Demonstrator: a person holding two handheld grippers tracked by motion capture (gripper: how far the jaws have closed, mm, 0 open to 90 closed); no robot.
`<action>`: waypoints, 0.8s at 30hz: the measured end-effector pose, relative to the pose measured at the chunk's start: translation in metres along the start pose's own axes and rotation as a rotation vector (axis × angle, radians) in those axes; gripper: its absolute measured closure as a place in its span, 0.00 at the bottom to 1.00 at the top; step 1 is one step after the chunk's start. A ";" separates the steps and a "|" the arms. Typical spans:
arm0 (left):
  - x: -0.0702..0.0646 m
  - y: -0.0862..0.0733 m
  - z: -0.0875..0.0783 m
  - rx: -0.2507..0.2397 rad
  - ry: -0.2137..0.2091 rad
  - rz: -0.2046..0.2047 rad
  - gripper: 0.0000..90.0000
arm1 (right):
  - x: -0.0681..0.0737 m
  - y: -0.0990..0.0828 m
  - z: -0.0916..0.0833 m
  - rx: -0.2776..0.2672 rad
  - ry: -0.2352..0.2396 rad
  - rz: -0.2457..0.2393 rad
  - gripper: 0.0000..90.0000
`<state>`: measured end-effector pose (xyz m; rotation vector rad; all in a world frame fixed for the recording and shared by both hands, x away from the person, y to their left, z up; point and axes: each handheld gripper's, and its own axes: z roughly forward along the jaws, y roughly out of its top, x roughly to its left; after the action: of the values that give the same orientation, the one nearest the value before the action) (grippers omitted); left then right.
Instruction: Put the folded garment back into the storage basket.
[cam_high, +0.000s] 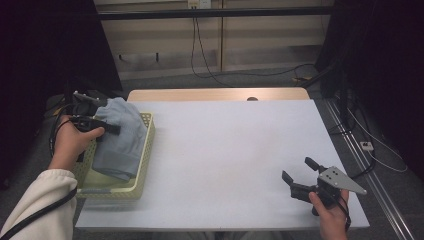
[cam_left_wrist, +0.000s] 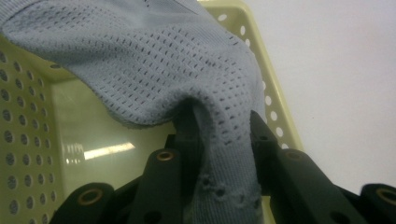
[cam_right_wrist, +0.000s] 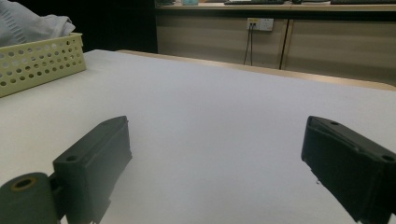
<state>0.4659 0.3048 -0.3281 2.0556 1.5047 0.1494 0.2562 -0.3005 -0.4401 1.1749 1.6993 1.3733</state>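
A light blue mesh cloth (cam_high: 120, 140) is draped over a pale yellow perforated basket (cam_high: 146, 150) at the table's left edge. My left gripper (cam_high: 102, 116) is at the basket's far left corner, shut on a fold of the cloth. In the left gripper view the cloth (cam_left_wrist: 154, 60) is bunched between the two black jaws of the left gripper (cam_left_wrist: 222, 126), above the basket (cam_left_wrist: 275, 107). My right gripper (cam_high: 298, 169) rests low at the table's near right, open, nothing between its jaws. In the right gripper view the right gripper (cam_right_wrist: 217, 135) faces the basket (cam_right_wrist: 42, 60) and cloth (cam_right_wrist: 28, 23) across the table.
A white sheet covers the table (cam_high: 225, 145), with a wooden strip along its far edge. Cables (cam_high: 200, 55) hang down the cabinet wall behind. Dark equipment stands at both far corners.
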 end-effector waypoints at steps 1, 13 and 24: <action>0.000 0.000 0.000 0.012 -0.005 0.000 0.80 | 0.000 0.000 0.000 0.000 -0.001 -0.001 0.10; -0.007 -0.004 0.004 0.021 -0.013 0.013 0.80 | 0.000 0.000 0.000 -0.001 0.000 -0.001 0.10; -0.008 -0.008 0.004 0.046 -0.031 0.013 0.80 | 0.000 0.000 0.000 0.001 0.001 -0.002 0.10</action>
<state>0.4580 0.2977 -0.3338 2.0944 1.4895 0.0884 0.2561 -0.3002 -0.4402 1.1733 1.7015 1.3723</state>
